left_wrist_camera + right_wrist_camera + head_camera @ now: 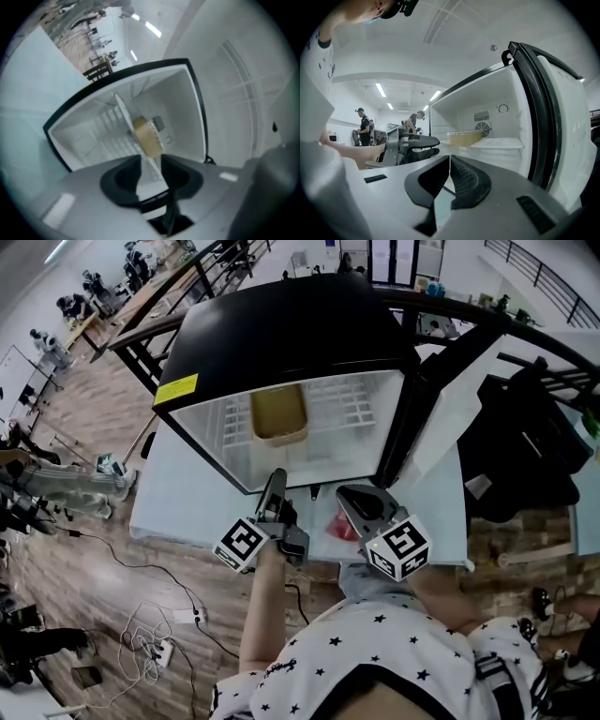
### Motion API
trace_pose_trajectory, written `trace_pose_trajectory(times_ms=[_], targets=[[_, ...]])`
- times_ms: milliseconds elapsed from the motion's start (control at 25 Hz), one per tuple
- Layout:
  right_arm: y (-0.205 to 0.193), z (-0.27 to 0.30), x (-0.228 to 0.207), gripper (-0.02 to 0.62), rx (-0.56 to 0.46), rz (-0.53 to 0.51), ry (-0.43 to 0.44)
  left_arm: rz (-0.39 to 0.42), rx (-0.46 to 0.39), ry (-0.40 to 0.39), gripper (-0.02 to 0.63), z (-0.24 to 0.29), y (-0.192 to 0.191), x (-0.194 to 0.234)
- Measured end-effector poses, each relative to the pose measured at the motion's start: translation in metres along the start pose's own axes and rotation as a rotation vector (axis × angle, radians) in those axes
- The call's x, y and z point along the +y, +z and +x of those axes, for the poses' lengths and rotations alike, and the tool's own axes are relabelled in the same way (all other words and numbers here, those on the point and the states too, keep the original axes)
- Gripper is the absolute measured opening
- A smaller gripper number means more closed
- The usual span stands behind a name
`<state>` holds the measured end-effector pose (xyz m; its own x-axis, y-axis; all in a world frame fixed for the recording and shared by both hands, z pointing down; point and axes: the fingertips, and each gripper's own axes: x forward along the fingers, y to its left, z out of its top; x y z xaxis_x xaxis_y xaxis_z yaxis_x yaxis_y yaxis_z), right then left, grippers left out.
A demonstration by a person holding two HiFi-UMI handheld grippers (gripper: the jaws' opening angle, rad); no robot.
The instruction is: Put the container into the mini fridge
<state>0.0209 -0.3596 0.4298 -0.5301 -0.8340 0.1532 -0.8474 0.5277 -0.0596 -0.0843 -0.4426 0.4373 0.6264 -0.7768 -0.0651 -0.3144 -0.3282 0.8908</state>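
Over on the left, the left gripper (151, 164) hangs just outside the mini fridge (281, 329), above the front edge of the tabletop (178, 493). Its fingers (123, 178) stand narrowly apart with nothing between them. So nothing can drop from that side. The risk is a careless swing back in, which could clip the fridge's front frame.

In the middle, the container (278, 413) sits on the wire shelf (352, 409) inside the fridge, well back from the opening and clear of both grippers. It looks light and shallow. Any poke from a gripper could skate it along the wires or tip its contents.

Moving right, the right gripper (449, 161) has its fingers (466, 180) pressed together on nothing, waiting low in front of the opening.

Far right, the door (553, 117) stands wide open, and that looks like the job left to do. Closed fingers can only push, so a glancing shove could slip off the door's edge. A hard slam could jolt the container on its shelf. The left gripper also needs to be clear of the opening before that door swings.
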Motion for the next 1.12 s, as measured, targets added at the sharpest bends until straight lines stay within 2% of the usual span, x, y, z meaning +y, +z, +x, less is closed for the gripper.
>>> trace_pose_trajectory(times_ms=[160, 240, 800, 1120], targets=[[-0.006, -0.013, 0.017, 0.021, 0.001, 0.004, -0.002, 0.075, 0.018, 0.061, 0.032, -0.023, -0.012, 0.006], [-0.01, -0.02, 0.025, 0.021, 0.004, 0.006, -0.004, 0.107, 0.024, 0.074, 0.006, -0.034, -0.018, 0.005], [-0.035, -0.07, 0.085, 0.021, 0.002, 0.023, -0.014, 0.429, 0.092, 0.186, 0.005, -0.128, -0.067, -0.001], [-0.048, -0.101, 0.126, 0.021, 0.007, 0.021, 0.008, 0.565, 0.118, 0.235, 0.005, -0.187, -0.102, -0.006]])
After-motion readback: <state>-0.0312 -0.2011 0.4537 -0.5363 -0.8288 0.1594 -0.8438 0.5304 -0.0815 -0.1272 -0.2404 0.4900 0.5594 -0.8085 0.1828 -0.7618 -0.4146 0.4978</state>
